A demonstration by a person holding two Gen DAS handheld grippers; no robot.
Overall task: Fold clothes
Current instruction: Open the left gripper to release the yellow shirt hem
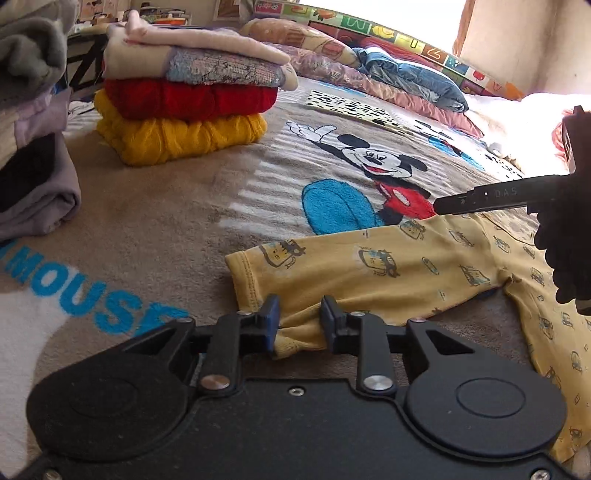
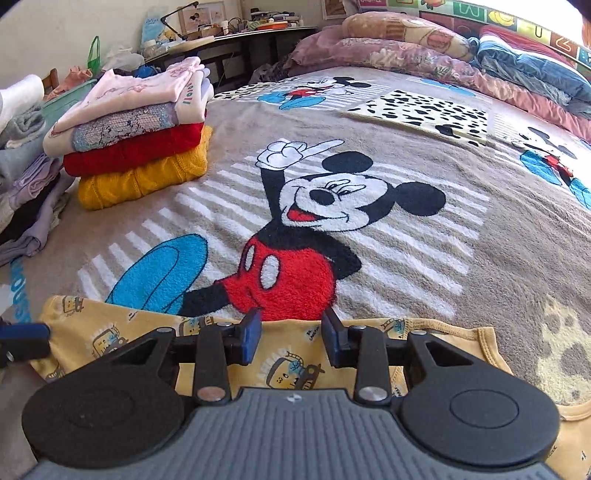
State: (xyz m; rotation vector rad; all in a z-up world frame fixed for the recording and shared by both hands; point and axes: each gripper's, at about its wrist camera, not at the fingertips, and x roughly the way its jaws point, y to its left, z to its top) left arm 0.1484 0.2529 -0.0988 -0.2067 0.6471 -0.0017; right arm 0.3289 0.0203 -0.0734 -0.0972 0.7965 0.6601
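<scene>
Closest to me, the left tool (image 1: 297, 317) sits low over the bed with its jaws partly apart; a fold of the yellow shirt (image 1: 388, 269) lies between the blue pads, but I cannot tell whether they actually press on it. The shirt, printed with small cartoon figures, is spread flat on the bed, one sleeve (image 1: 266, 258) reaching out to the left just ahead of that tool.

The right tool (image 2: 289, 334) hovers over the shirt's upper edge (image 2: 295, 362), jaws standing fairly narrow with cloth lying under the gap and nothing pinched that I can make out. A dark-gloved hand (image 1: 565, 254) holds it from the right.

Beyond the shirt stretches the grey Mickey Mouse blanket (image 2: 424, 258). Further left stands a neat stack of folded clothes (image 2: 136, 147): a mustard knit at the bottom, a red one on it, pale pink pieces on top. A looser pile of grey and lilac garments (image 1: 33, 147) sits beside it at the bed's edge. At the far end lie pillows and bedding (image 2: 424, 55), and a cluttered desk (image 2: 236, 33) against the wall.
</scene>
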